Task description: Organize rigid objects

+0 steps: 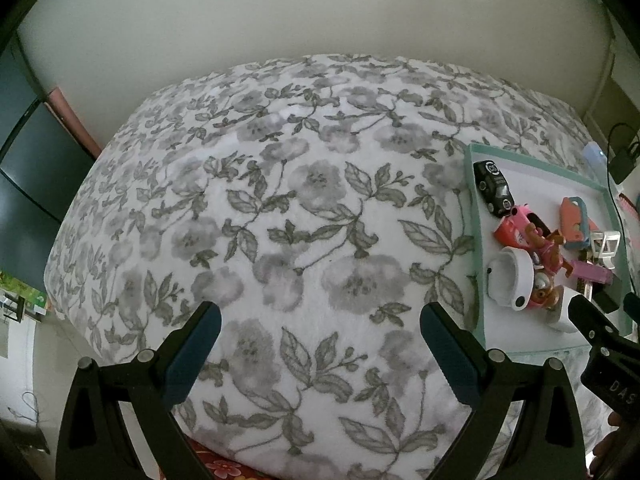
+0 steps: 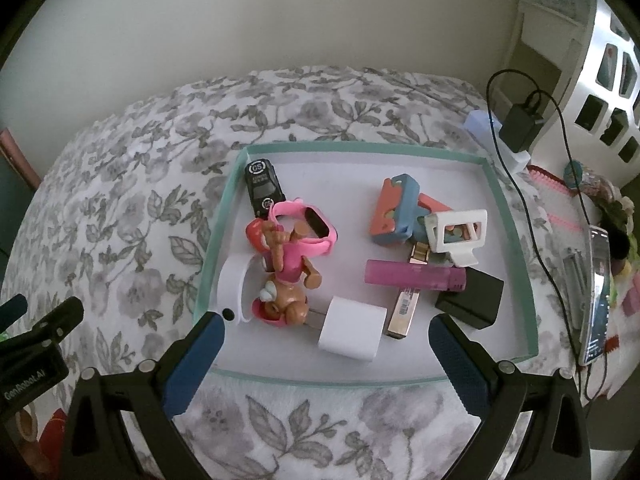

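Observation:
A shallow tray with a teal rim (image 2: 362, 147) lies on a floral blanket (image 1: 280, 208); the tray also shows at the right of the left wrist view (image 1: 478, 280). It holds a black toy car (image 2: 262, 186), a pink watch (image 2: 310, 230), a brown puppy figure (image 2: 286, 276), a white ring (image 2: 232, 284), a white charger cube (image 2: 352, 334), a pink tube (image 2: 414, 276), a black block (image 2: 472, 298) and an orange-blue piece (image 2: 394, 210). My right gripper (image 2: 326, 334) is open and empty over the tray's near edge. My left gripper (image 1: 320, 324) is open and empty over bare blanket.
A black charger with cables (image 2: 520, 126) and a phone (image 2: 598, 292) lie right of the tray. A white cabinet (image 2: 608, 64) stands at far right. A dark cabinet (image 1: 24, 168) is at the left. The wall runs behind the bed.

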